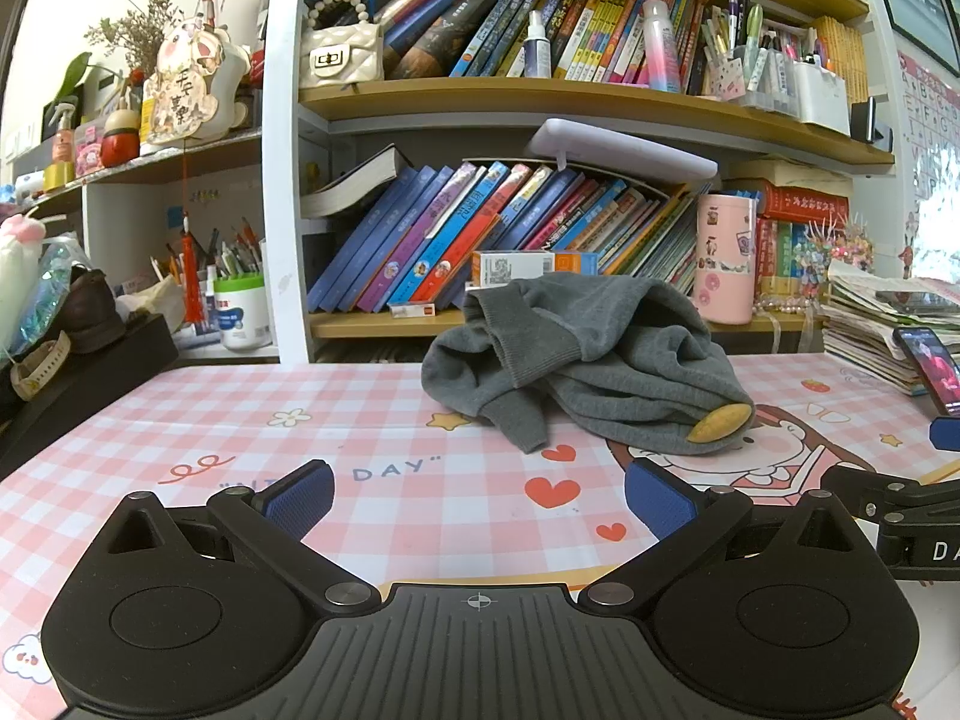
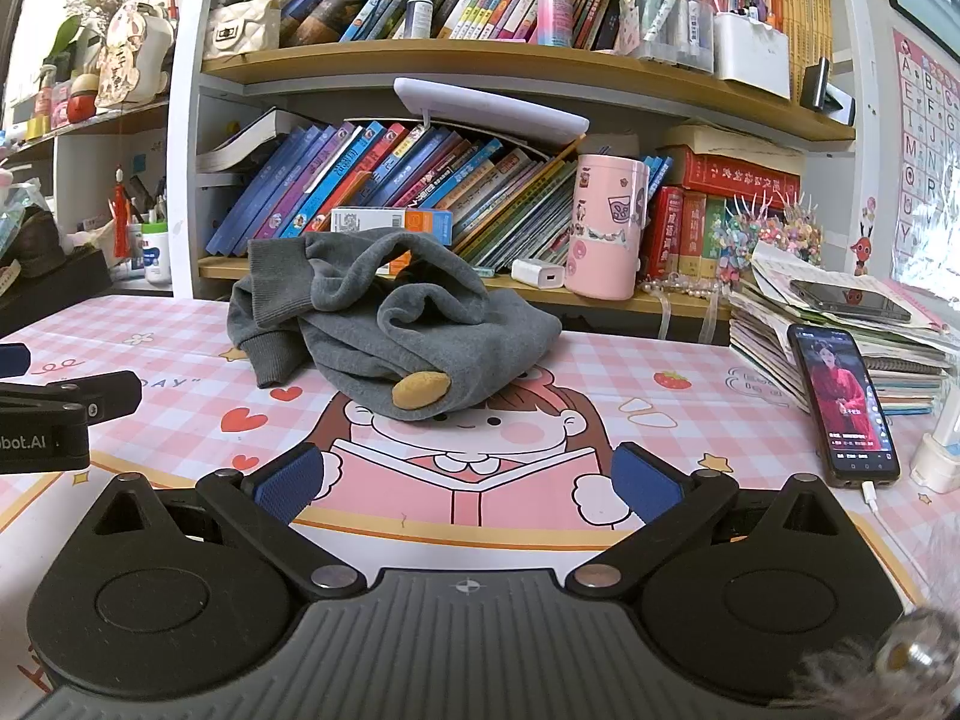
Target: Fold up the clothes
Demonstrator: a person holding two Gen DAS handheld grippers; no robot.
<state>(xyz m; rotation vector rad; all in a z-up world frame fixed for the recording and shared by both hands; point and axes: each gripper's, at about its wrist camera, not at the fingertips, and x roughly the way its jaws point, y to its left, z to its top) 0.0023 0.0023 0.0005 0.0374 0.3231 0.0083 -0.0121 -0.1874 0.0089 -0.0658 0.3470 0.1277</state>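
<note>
Both claws, left claw (image 1: 477, 501) and right claw (image 2: 468, 477), hover released and empty over the near desk (image 1: 180, 420), likely readying to spread the crumpled grey sweatshirt (image 2: 390, 330) heaped farther back.

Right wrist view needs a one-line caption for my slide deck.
Open right claw faces a crumpled grey sweater on the pink checked tablecloth, phone alongside.

One crumpled grey sweater (image 2: 396, 330) with one tan patch (image 2: 421, 389) on the tabletop (image 2: 690, 420), two claws, left claw (image 1: 480, 498) and right claw (image 2: 468, 480), two phones (image 2: 843, 405), one pink tin (image 2: 606, 228), one white charger (image 2: 540, 274), one stack of papers (image 2: 840, 348)
</note>
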